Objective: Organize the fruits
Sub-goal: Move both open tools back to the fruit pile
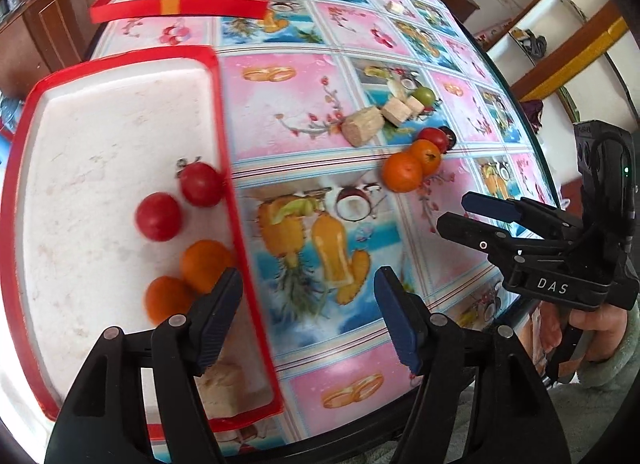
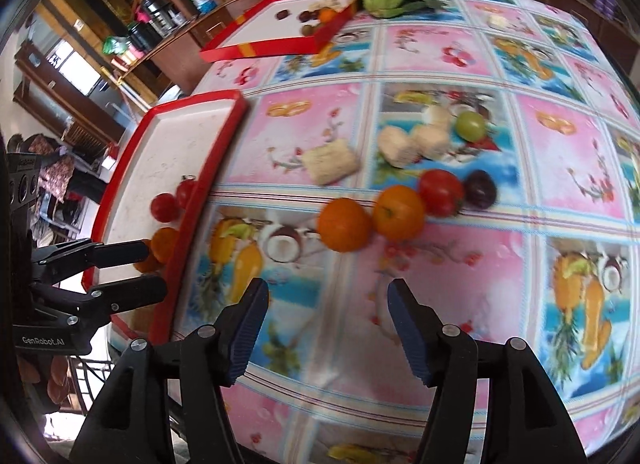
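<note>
Both grippers [image 1: 308, 316] [image 2: 328, 328] open, tray rim [image 1: 240, 224] close.

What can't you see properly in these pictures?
- Pale block in the near tray, left wrist view: the left gripper hides most of it.
- Oranges in that tray, right wrist view: the tray rim and left gripper cover them.
- Small fruits in the far tray, both views: too small to name.
- Shelf items behind the table, right wrist view: blurred.

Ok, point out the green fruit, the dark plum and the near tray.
Green fruit [image 2: 471, 125], right wrist view, its middle.
Dark plum [image 2: 480, 189], right wrist view, its middle.
Near tray [image 1: 100, 136], left wrist view, bare white floor.
</note>
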The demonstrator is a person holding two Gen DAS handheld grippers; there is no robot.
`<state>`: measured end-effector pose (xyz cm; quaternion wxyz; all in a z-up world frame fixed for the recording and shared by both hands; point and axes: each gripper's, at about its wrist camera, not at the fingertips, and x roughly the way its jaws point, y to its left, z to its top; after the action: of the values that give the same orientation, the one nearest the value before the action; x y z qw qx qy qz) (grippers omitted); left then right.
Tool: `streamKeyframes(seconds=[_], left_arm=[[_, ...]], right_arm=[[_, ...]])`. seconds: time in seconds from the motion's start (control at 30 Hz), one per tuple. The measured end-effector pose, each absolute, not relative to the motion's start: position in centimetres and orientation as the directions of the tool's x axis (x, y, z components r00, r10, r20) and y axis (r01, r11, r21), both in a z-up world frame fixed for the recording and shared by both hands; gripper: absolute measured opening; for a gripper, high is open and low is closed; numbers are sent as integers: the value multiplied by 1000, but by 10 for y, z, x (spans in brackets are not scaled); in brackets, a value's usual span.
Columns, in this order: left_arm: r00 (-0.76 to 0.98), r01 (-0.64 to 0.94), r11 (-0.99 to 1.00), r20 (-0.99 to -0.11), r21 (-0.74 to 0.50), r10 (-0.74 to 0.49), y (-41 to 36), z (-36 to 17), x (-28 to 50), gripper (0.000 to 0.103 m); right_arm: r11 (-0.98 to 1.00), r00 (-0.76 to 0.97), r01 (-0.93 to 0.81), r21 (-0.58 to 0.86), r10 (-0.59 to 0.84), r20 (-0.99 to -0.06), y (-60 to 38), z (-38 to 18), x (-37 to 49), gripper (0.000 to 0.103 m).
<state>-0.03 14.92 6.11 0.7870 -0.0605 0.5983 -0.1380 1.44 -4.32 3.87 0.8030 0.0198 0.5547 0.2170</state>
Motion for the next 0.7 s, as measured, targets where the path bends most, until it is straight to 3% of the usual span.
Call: streamKeyframes(seconds=[0.7], left_arm=[[182, 283, 935, -946, -212, -269, 64, 36, 51, 67]], right_arm=[[956, 357, -183, 229, 282, -891, -125, 36, 38, 64]])
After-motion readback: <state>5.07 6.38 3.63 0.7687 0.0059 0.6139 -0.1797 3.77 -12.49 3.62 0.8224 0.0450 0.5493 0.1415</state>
